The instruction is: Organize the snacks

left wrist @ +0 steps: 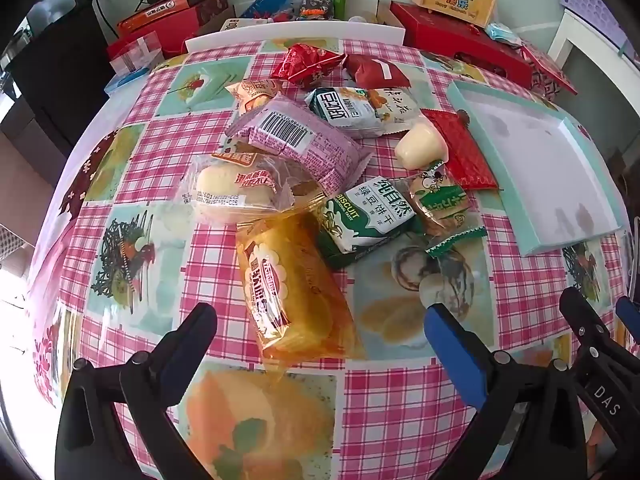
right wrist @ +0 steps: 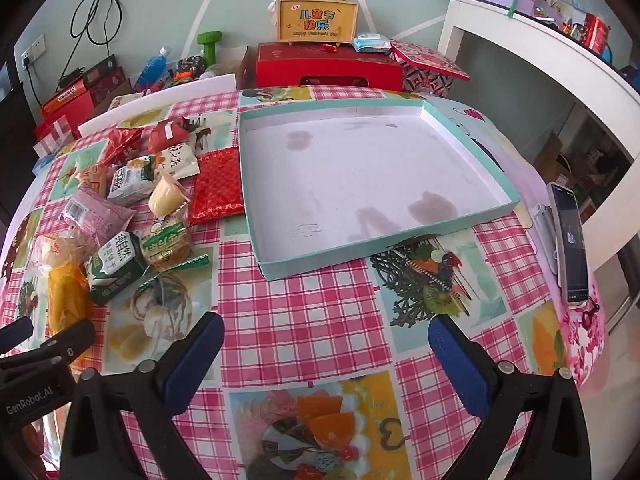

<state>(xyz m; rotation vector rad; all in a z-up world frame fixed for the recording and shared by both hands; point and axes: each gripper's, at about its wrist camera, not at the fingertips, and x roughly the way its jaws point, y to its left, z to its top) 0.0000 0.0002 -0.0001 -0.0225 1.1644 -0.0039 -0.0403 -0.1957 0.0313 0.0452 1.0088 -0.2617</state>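
Note:
A pile of wrapped snacks lies on the pink checked tablecloth: an orange cake roll packet (left wrist: pixel 288 288), a green biscuit pack (left wrist: pixel 368 216), a purple pack with a barcode (left wrist: pixel 296 140), a clear-wrapped bun (left wrist: pixel 236 192) and red packets (left wrist: pixel 312 64). A shallow teal box lid (right wrist: pixel 472 148) with a white inside sits empty right of the pile; it also shows in the left wrist view (left wrist: pixel 520 236). My left gripper (left wrist: pixel 320 324) is open, just short of the orange packet. My right gripper (right wrist: pixel 326 340) is open and empty, in front of the teal box lid.
Red gift boxes (right wrist: pixel 328 68), a yellow box with a handle (right wrist: pixel 318 20), a blue bottle (right wrist: pixel 154 66) and a green dumbbell (right wrist: pixel 210 46) crowd the far table edge. A phone (right wrist: pixel 572 240) lies at the right edge. A white shelf (right wrist: pixel 560 64) stands at the right.

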